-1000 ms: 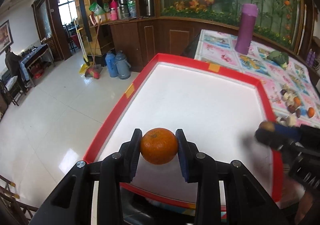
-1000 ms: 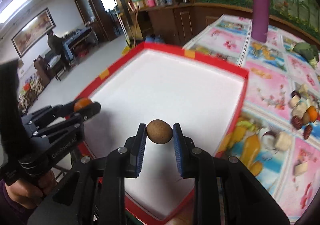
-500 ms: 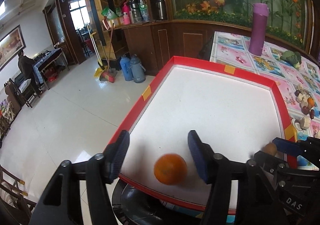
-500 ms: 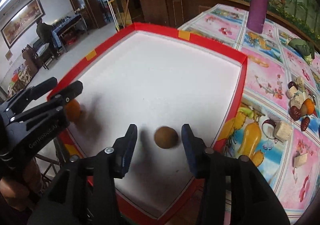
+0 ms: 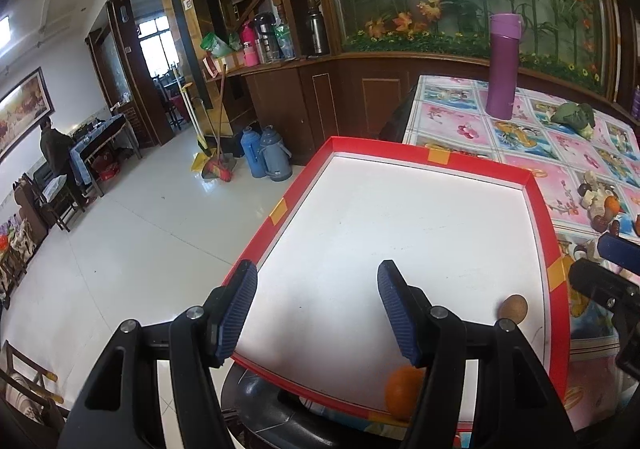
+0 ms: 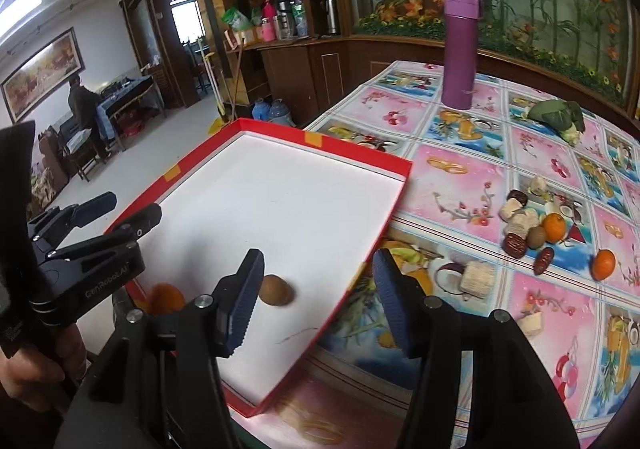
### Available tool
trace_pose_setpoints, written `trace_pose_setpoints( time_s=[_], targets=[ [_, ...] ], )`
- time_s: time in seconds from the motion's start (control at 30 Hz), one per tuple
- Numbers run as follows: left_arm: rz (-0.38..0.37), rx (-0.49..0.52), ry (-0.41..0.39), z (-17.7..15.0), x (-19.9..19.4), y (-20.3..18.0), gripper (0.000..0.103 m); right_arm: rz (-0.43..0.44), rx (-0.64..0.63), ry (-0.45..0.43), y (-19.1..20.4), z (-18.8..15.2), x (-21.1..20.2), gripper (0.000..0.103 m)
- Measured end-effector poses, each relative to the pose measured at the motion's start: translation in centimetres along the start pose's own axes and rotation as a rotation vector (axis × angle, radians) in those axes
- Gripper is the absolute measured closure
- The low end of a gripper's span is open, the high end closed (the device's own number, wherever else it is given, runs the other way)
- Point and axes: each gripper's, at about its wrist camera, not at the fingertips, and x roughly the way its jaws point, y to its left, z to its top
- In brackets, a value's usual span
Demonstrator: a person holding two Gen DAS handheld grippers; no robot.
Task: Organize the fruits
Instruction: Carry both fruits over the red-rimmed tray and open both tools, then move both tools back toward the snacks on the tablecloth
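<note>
The right hand-held gripper (image 6: 316, 293) hangs with its jaws spread wide and nothing between them, over the near right edge of the red-rimmed tray (image 6: 404, 185). The left hand-held gripper (image 5: 316, 309) is likewise released and empty, above the tray's near left part. Inside the tray, the kiwi (image 6: 275, 290) lies close to the near right edge and the orange (image 5: 402, 392) sits at the near edge (partly hidden behind a finger). The remaining fruit pile (image 6: 536, 227) lies on the tabletop (image 6: 472, 137), well to the right of the tray, so the right hand-held gripper is the nearer one for the next pick, I judge; a lone orange (image 6: 603, 264) sits at the pile's right side.
</note>
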Motion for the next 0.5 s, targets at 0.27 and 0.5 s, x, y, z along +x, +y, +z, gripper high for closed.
trace_pose_setpoints(
  time_s=[0.27,0.5],
  targets=[
    [0.001,0.042,-0.01,0.3,-0.9,-1.5,0.04,-0.013,0.073,-0.025,-3.5,-0.4,-1.3,0.045],
    [0.002,0.079,-0.016,0.7,-1.4,-3.1,0.036,-0.051,0.133,-0.03,-7.6,-1.5,-2.5,0.045]
  ],
)
